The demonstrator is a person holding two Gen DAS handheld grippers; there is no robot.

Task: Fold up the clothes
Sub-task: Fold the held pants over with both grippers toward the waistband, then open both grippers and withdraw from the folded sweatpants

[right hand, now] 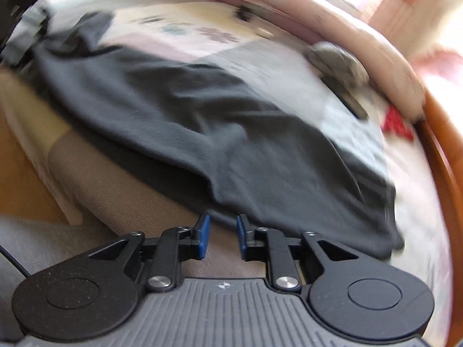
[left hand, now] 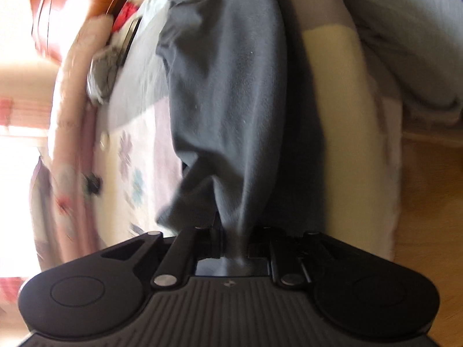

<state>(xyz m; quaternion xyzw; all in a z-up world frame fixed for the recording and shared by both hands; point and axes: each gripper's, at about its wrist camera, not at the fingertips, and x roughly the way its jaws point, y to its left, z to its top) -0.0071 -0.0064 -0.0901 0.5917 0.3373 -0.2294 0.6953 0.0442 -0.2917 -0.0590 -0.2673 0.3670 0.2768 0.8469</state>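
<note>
A dark grey garment (left hand: 231, 86) lies spread across the bed, blurred in both views. In the left wrist view a bunched corner of it runs down between the fingers of my left gripper (left hand: 234, 243); the jaws stand a little apart and the pads do not clearly press on the cloth. In the right wrist view the same garment (right hand: 231, 133) lies just ahead of my right gripper (right hand: 222, 231). Its blue pads (right hand: 204, 231) are parted with nothing between them, and its tips sit at the garment's near hem.
The bed has a pale floral sheet (right hand: 179, 34) and a beige cover (right hand: 115, 190) at its near edge. A crumpled grey cloth (right hand: 338, 60) and something red (right hand: 396, 124) lie near the wooden bed frame (right hand: 445, 173). A person's grey-clad leg (left hand: 405, 43) stands beside the bed, above wooden floor (left hand: 428, 202).
</note>
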